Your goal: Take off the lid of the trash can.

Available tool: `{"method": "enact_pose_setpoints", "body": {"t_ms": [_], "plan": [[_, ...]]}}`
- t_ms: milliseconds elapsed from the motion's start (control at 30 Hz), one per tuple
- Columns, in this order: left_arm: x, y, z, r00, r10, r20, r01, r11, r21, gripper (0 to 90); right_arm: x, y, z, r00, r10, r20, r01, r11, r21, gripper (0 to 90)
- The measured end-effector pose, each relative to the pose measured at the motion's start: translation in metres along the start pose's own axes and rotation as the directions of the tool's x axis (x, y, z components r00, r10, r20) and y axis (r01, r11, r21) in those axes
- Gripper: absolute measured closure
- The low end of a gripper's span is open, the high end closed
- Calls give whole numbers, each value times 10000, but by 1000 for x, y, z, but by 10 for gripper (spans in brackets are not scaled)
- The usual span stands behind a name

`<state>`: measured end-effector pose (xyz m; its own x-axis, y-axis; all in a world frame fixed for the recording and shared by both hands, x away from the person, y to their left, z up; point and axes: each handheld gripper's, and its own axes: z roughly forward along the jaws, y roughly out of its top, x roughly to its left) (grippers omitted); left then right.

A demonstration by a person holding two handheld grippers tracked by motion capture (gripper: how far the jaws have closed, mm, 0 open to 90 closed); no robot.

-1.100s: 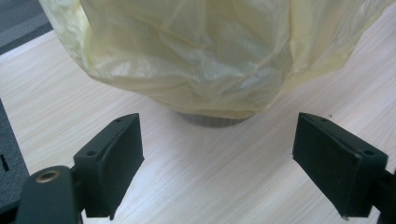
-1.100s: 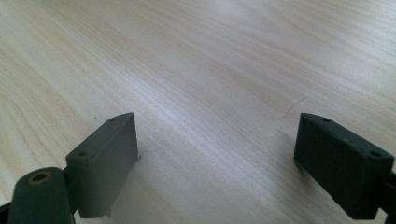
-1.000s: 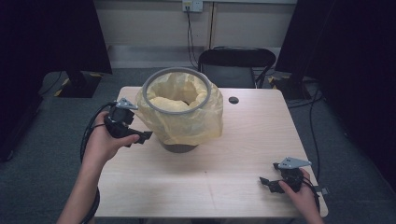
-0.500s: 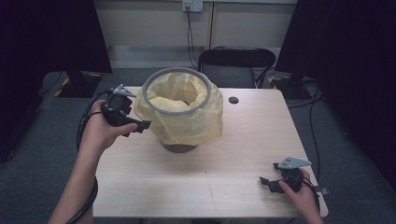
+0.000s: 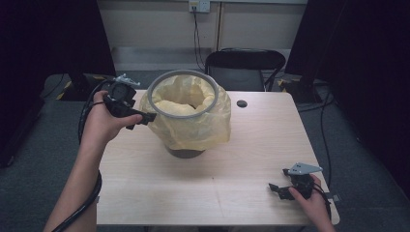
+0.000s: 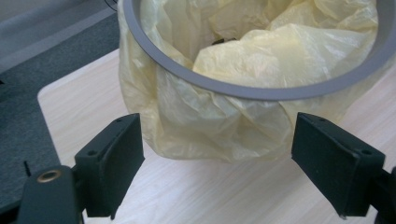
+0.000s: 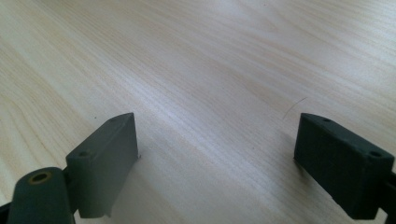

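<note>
A small bin with a grey rim (image 5: 183, 77) (image 6: 261, 91) stands at the back middle of the table, lined with a yellow plastic bag (image 5: 193, 128) (image 6: 210, 126) that hangs over its outside. My left gripper (image 5: 145, 117) (image 6: 217, 163) is held up at the bin's left side, open, with its jaws just short of the draped bag and nothing between them. My right gripper (image 5: 275, 187) (image 7: 217, 163) rests low at the table's front right corner, open over bare wood.
The light wooden table (image 5: 241, 159) has a round cable hole (image 5: 242, 103) behind the bin on the right. A black chair (image 5: 244, 65) stands beyond the far edge. Dark screens flank both sides. Cables trail from both grippers.
My left gripper has risen and moved toward the back and up to the bin's rim level, closing on the bag's left side. The right gripper has stayed put.
</note>
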<state>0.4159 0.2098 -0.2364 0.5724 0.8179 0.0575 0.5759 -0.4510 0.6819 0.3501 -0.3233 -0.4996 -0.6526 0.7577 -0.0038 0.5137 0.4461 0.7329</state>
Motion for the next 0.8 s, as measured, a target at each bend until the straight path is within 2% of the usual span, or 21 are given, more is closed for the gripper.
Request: {"method": "enact_pose_setpoints", "body": {"t_ms": [67, 167, 367, 600, 800], "plan": [[1, 4, 0, 10000, -41, -20, 41, 10000, -73, 165, 0, 0, 0, 10000, 1, 0, -1, 10000, -1, 126], [2, 11, 1, 9997, 115, -208, -115, 9999, -12, 169, 0, 0, 0, 10000, 7, -5, -7, 10000, 3, 126], [6, 19, 7, 9996, 137, -231, -138, 9999, -43, 177, 0, 0, 0, 10000, 6, 0, -6, 10000, 3, 126], [19, 32, 23, 9980, -75, -621, 73, 10000, -38, 177, 0, 0, 0, 10000, 2, -1, -2, 10000, 3, 126], [24, 37, 34, 9968, -282, -747, 272, 9995, -140, 159, 0, 0, 0, 10000, -1, -12, 1, 10000, 1, 125]]}}
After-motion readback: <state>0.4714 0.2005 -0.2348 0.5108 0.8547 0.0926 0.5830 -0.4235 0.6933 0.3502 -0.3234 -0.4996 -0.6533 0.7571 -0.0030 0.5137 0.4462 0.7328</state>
